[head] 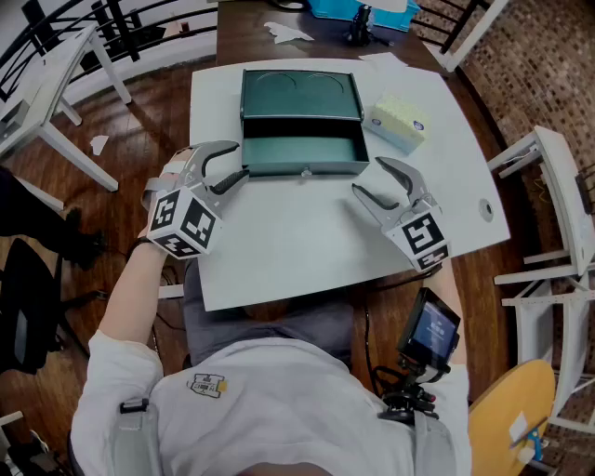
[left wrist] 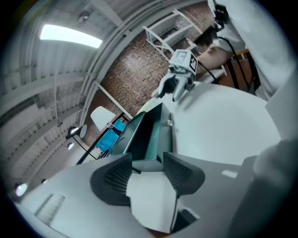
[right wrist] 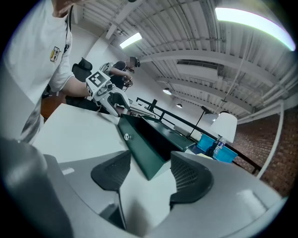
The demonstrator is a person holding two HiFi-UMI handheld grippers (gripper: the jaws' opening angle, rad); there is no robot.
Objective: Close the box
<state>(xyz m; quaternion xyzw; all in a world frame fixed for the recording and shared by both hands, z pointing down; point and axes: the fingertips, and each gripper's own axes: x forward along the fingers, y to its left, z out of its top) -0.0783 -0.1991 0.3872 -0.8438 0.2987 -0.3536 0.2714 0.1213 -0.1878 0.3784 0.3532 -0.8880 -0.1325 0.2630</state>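
A dark green box (head: 302, 144) stands open in the middle of the white table (head: 279, 251), its lid (head: 299, 93) laid flat behind the tray. A small metal knob (head: 305, 173) sits on the front wall. My left gripper (head: 240, 163) is at the box's front left corner, jaws open; in the left gripper view that corner (left wrist: 147, 163) shows just past the tips of the left gripper (left wrist: 146, 172), unpinched. My right gripper (head: 369, 177) hovers open a little off the front right corner. The right gripper view shows that corner (right wrist: 146, 155) ahead of the right gripper (right wrist: 150, 176).
A pale yellow pack (head: 400, 123) lies on the table right of the box. White frames (head: 558, 186) stand to the right, a white table (head: 56, 74) to the left. A blue container (head: 358, 9) and paper (head: 288, 33) sit behind. A screen device (head: 429, 330) hangs at the person's waist.
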